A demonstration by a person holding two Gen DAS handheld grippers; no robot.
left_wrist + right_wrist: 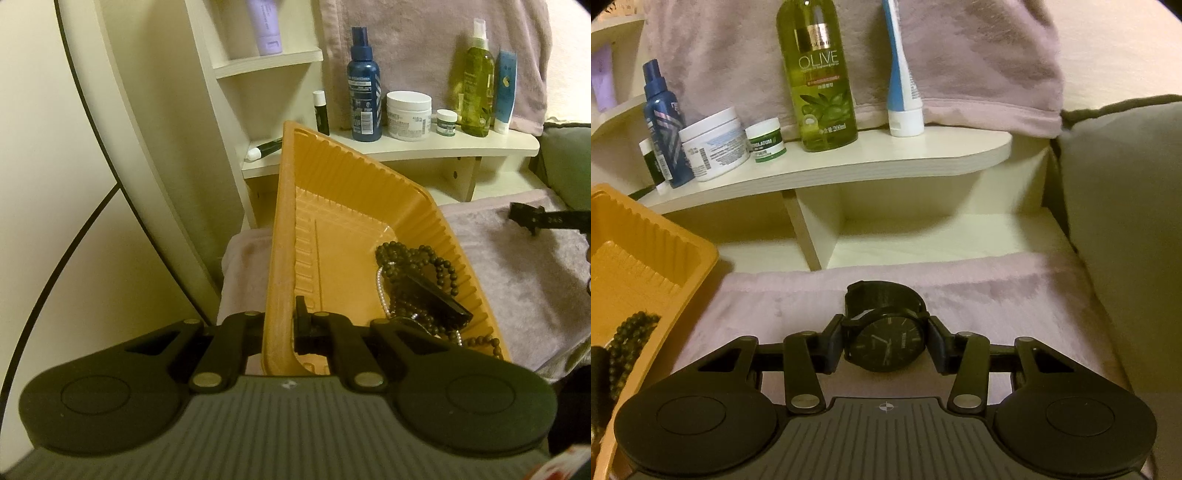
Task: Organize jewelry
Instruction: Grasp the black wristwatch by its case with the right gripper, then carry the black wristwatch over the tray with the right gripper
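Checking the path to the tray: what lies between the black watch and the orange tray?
Only bare pink cloth, seen in the right wrist view. The watch sits between the right gripper fingers; the tray stands to its left.

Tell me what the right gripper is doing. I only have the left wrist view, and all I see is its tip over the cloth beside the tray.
Observer: The right gripper has a black watch between its fingers, dial facing the camera.
Operator: Is it actually gripped?
Observer: The pads touch the case on both sides.
Operator: Where is the watch relative to the tray?
Observer: It is outside the orange tray, to the tray's right in the right wrist view, over the pink cloth. I cannot tell if it has left the cloth.
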